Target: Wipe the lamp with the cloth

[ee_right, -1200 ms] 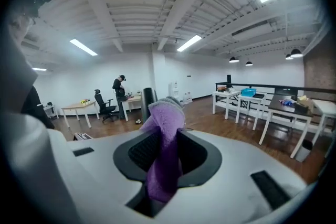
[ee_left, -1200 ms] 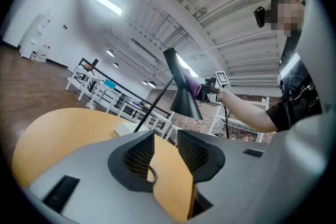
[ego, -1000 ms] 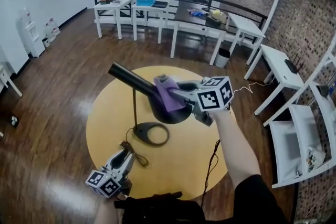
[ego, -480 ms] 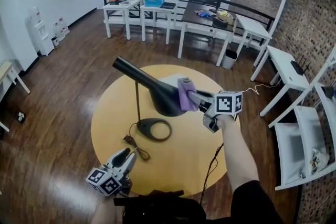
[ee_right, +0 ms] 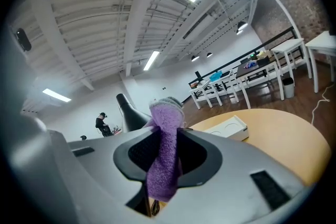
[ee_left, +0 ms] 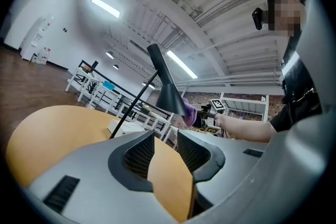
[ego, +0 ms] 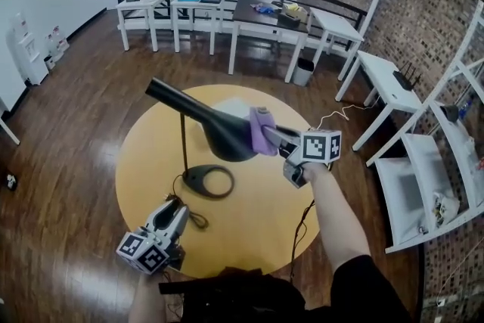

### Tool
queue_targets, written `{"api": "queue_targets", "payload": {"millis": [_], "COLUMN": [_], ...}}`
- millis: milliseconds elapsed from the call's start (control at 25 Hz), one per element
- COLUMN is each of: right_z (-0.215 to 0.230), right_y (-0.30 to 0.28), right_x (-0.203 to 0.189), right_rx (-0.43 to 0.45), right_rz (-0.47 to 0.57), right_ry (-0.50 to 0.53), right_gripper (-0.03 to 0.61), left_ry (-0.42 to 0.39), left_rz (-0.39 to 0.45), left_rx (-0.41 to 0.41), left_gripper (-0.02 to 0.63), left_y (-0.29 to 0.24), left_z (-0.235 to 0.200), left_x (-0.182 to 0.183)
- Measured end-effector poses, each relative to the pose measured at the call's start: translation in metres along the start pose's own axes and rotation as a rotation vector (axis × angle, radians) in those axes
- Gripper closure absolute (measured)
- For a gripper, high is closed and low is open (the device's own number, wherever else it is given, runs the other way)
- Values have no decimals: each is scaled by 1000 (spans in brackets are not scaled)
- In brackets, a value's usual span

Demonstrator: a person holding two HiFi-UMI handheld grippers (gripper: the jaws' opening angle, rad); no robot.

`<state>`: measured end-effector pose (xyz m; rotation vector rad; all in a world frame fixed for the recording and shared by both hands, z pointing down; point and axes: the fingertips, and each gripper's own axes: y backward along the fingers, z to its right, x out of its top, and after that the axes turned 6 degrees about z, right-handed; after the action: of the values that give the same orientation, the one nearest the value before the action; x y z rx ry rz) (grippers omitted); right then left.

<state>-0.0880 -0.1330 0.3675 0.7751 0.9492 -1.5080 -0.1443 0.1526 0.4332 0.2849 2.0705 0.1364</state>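
Cloth (ego: 262, 131), purple, is pinched tight in right gripper (ego: 271, 135) claws and held against shade of black lamp (ego: 221, 137), high above round yellow table (ego: 144, 163). Lamp base (ego: 207, 181) is stood near table's middle. Left gripper (ego: 175, 206) is held over table's near edge, claws pressed together, nothing held.

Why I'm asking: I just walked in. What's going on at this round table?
A person holds a gripper in each hand. The right gripper has its jaws shut on a purple cloth, held against the black lamp's shade. The left gripper, holding nothing, hangs low over the yellow table near the lamp's base.
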Motion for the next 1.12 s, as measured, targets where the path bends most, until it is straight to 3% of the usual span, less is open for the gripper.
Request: {"api": "queue_targets", "payload": {"millis": [200,480,560,760,920,1120], "right_z": [-1,8,13,7,0,-40], "right_y": [-3,4,2,-5,-16,-40], "right_x": [-4,-9,-5,-17,-7,27], "right_rx": [65,335,455,727,838,1006], "right_rz": [-15,-106,-137,-240,-283,-236], "right_ry": [13,124,189,287,334,274], "right_gripper": [486,486,486,486,486,486], "left_ry": [8,-87,-138,-219,-239,-227], "left_rz": [2,120,168,313,318,356], "left_rx": [41,169,237,519,599,715], "left_gripper": [483,483,483,483,483,483], "left_y": [4,-37,-63,-99,-123,-102], "left_z": [-3,20,30,74,121,138], "left_x": [-11,-25,-38,-73,-89,-98]}}
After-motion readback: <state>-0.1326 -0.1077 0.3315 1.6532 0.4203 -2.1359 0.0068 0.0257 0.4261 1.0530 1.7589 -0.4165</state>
